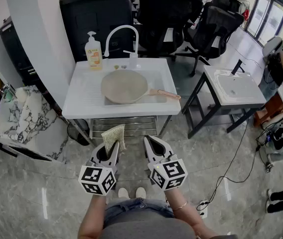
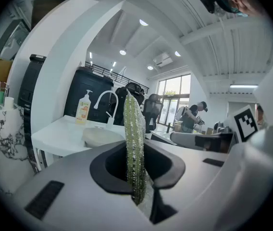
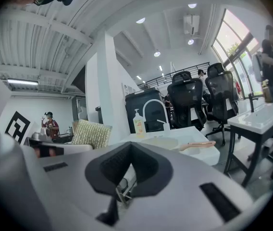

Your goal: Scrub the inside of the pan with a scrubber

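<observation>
Jaws: your left gripper point(image 1: 112, 146) clamped on scrubber point(image 1: 114, 134); your right gripper point(image 1: 149, 142) closed, empty.
Pan point(image 1: 124, 86): in white sink point(image 1: 81, 103), 12 o'clock, well apart from both grippers, handle toward 3 o'clock.

The left gripper point(image 1: 107, 151) and right gripper point(image 1: 154, 148) are pale grey, black-lined inside — each bears a cube point(image 1: 97, 179) of black-and-white markers. The person point(image 1: 136, 225) wears blue jeans point(image 1: 131, 210), white shoes point(image 1: 124, 193) — and a thin bracelet point(image 1: 180, 205).

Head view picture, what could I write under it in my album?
Left claw shut on a scrubber, right claw shut and empty, both short of the pan on the white sink.
</observation>
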The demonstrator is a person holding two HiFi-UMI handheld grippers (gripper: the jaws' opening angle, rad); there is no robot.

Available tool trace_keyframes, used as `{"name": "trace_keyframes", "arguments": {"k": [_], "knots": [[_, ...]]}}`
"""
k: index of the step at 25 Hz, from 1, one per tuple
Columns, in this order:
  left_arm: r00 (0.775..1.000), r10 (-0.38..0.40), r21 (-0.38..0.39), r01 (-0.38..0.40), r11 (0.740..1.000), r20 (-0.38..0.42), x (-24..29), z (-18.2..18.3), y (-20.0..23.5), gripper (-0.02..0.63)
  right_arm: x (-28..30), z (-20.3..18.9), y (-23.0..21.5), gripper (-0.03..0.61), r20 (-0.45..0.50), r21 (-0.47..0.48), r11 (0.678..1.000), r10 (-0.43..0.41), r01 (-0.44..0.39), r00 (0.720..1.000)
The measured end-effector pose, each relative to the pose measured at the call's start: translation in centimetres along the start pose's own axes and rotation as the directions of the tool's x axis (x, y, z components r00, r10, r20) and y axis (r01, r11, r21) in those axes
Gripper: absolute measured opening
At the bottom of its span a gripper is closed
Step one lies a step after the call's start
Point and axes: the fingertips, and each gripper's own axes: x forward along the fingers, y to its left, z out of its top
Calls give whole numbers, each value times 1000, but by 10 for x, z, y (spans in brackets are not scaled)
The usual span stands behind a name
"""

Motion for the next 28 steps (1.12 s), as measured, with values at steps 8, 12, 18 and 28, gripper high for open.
{"name": "trace_keyframes", "arguments": {"k": [8,12,18,28], "knots": [[1000,12,12,-12,1000,-5,11,1,-10,66,1,-3,-9,11,-26,13,999,38,-38,999],[1000,26,19,-26,999,2,16,-2,-16,66,-2,-9,-20,11,-32,29,998,50,-49,998],[998,60,8,-60,998,4,20,-6,-18,66,-6,-12,-43,11,-48,53,998,23,-20,999],[997,75,6,-75,997,-23,55,-1,2,66,25,-12,-67,11,-58,97,995,18,-12,998]]}}
